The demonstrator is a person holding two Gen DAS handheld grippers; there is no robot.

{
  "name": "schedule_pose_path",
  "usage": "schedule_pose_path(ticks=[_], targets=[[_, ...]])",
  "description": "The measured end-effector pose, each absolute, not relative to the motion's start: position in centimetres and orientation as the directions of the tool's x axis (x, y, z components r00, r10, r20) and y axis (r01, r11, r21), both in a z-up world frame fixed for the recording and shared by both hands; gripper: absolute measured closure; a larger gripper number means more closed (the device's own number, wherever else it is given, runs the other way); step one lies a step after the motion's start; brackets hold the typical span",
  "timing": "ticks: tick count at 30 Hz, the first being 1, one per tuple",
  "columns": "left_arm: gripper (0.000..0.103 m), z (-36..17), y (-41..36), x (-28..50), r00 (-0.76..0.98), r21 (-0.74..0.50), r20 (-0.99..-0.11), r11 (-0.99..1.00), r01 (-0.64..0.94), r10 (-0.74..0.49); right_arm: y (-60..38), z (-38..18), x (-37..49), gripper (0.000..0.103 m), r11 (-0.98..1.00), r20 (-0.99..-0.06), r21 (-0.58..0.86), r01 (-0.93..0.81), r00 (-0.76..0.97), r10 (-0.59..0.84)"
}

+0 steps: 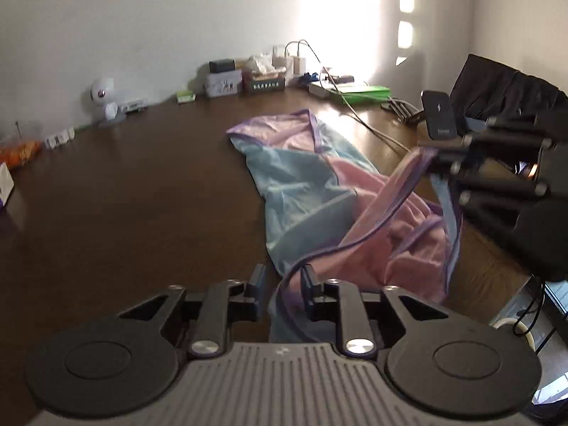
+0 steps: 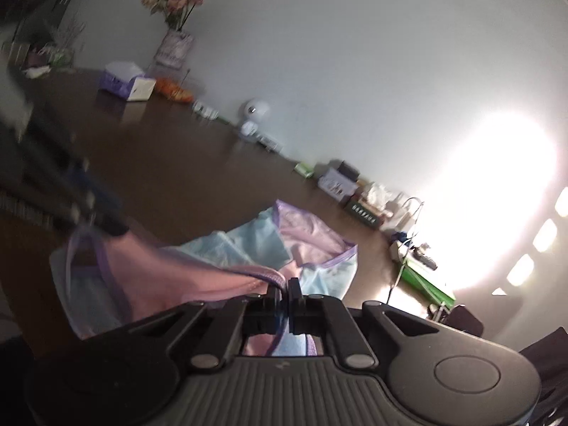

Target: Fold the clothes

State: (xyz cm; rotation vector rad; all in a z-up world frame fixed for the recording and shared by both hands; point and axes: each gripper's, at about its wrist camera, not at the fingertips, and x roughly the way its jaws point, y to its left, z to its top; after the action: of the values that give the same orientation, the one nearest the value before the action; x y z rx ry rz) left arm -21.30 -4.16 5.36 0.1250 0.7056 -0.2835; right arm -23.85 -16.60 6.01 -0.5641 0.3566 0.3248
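Note:
A pink, light-blue and purple-trimmed garment [image 1: 301, 184] lies crumpled on the dark wooden table [image 1: 142, 195]. My left gripper [image 1: 283, 280] sits low at its near end. Its jaws stand apart, and a purple-trimmed edge runs between them beside the right finger [image 1: 309, 278], with a gap on the left side. In the right wrist view my right gripper [image 2: 285, 291] is shut on another trimmed edge of the garment [image 2: 248, 245], holding it up off the table. The left wrist view shows that right gripper [image 1: 435, 159] at the right, with the strip stretched to it. The left gripper [image 2: 96, 223] is a blur.
Boxes [image 1: 227, 83], a white round gadget [image 1: 103, 99], a green box [image 1: 362, 92] and a cable [image 1: 372, 127] line the table's far edge by the wall. A phone stand [image 1: 438, 113] and dark chair [image 1: 504, 88] sit right. A flower vase [image 2: 174, 46] and tissue box [image 2: 124, 78] stand far left.

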Motion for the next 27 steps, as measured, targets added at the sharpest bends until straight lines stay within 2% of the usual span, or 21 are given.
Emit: schedule_pose_path(ticks=[2, 6, 9, 10, 11, 12, 13, 14, 20, 22, 25, 27], targets=[[0.06, 4.9, -5.1, -22.9, 0.739, 0.042, -0.643, 0.954, 0.296, -0.201, -17.2, 6.9, -25.2, 0.1, 0.811, -0.359, -0.463, -0.357, 0.912, 0.197], [0.059, 3.4, -6.6, -24.0, 0.792, 0.194, -0.609, 0.959, 0.207, -0.048, -17.4, 7.4, -27.1, 0.1, 0.803, -0.321, -0.476, -0.359, 0.921, 0.222], [0.061, 2.9, -5.9, -24.1, 0.786, 0.184, -0.618, 0.97, 0.161, -0.013, -17.4, 7.4, -28.3, 0.1, 0.792, -0.304, -0.495, -0.359, 0.925, 0.229], [0.065, 2.9, -5.6, -24.1, 0.783, 0.176, -0.622, 0.972, 0.155, -0.013, -17.5, 7.4, -28.7, 0.1, 0.791, -0.303, -0.498, -0.356, 0.926, 0.225], [0.074, 3.1, -5.3, -24.1, 0.783, 0.162, -0.621, 0.974, 0.158, -0.024, -17.7, 7.2, -28.8, 0.1, 0.793, -0.312, -0.494, -0.355, 0.924, 0.22], [0.09, 3.3, -5.0, -24.2, 0.784, 0.148, -0.62, 0.975, 0.163, -0.037, -17.9, 6.9, -28.8, 0.1, 0.794, -0.329, -0.49, -0.36, 0.92, 0.214], [0.098, 3.6, -4.8, -24.1, 0.785, 0.137, -0.618, 0.977, 0.165, -0.046, -18.0, 6.4, -28.7, 0.1, 0.792, -0.349, -0.487, -0.368, 0.913, 0.209], [0.1, 4.1, -4.6, -24.1, 0.79, 0.129, -0.61, 0.978, 0.166, -0.054, -18.0, 5.8, -28.6, 0.1, 0.787, -0.376, -0.484, -0.383, 0.903, 0.208], [0.098, 5.4, -3.9, -23.7, 0.82, 0.178, -0.573, 0.977, 0.121, 0.003, -17.6, 2.6, -27.6, 0.097, 0.779, -0.466, -0.485, -0.398, 0.871, 0.155], [0.093, 5.3, -3.8, -23.5, 0.821, 0.193, -0.571, 0.976, 0.103, 0.026, -17.5, 2.2, -27.6, 0.095, 0.772, -0.48, -0.488, -0.407, 0.864, 0.152], [0.078, 5.3, -4.0, -23.8, 0.83, 0.229, -0.555, 0.969, 0.092, 0.052, -17.1, 1.6, -28.0, 0.092, 0.75, -0.496, -0.513, -0.418, 0.857, 0.139], [0.078, 5.4, -3.9, -23.8, 0.835, 0.249, -0.545, 0.965, 0.082, 0.069, -17.2, 1.3, -27.9, 0.092, 0.747, -0.514, -0.514, -0.422, 0.849, 0.126]])
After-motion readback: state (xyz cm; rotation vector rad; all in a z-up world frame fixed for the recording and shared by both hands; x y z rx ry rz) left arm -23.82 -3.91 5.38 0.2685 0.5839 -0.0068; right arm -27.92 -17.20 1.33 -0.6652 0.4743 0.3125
